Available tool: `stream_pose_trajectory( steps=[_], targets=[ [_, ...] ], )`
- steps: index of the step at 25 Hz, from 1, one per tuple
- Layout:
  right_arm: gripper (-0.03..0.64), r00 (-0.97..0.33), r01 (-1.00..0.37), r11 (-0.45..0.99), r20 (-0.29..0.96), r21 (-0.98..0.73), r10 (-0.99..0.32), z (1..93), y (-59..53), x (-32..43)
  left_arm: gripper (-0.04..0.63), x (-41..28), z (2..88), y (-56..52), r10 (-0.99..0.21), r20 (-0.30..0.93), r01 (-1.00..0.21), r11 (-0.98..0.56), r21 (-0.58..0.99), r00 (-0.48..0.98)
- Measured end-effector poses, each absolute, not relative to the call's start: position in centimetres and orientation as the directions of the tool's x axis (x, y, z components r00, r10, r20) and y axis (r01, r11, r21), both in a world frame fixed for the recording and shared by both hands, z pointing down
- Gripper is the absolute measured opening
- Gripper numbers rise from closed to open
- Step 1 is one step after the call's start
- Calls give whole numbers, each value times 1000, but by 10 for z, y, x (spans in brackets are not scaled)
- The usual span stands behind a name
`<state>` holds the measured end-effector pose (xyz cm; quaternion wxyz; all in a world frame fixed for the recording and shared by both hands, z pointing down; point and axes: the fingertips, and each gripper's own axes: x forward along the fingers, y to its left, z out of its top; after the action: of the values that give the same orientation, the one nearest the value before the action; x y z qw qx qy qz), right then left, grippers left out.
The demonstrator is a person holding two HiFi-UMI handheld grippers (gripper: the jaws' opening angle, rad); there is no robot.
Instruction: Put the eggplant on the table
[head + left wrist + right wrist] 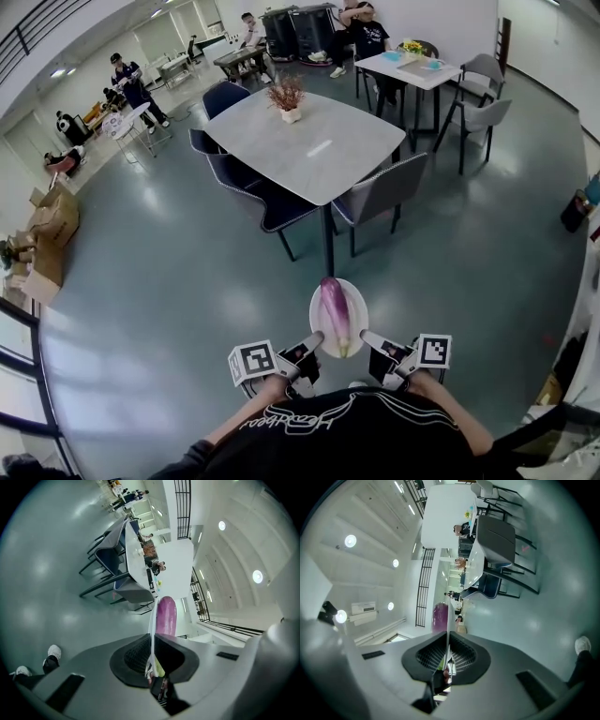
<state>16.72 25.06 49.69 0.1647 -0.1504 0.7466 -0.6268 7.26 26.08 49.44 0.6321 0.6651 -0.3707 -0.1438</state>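
Clamping the plate's point(356, 314) opposite edges — left hand-held gripper point(315, 338) and right hand-held gripper point(367, 337) — eggplant point(335, 309) atop.

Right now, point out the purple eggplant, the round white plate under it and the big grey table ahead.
purple eggplant point(335, 309): head view, middle of its body.
round white plate point(360, 314): head view, bare right side.
big grey table point(352, 141): head view, bare top.

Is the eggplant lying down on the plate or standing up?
Lying down. The eggplant stretches lengthwise across the white plate, green stem toward the person.
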Motion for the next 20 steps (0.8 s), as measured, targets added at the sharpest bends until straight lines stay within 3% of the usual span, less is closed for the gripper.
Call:
stream_pose_trajectory(
  steps=[20],
  targets=[
    [18, -935, 25, 181, -87, -983, -343, 503, 169, 185, 25, 92, 500, 185, -707, 293, -331, 89, 940, 644]
  ],
)
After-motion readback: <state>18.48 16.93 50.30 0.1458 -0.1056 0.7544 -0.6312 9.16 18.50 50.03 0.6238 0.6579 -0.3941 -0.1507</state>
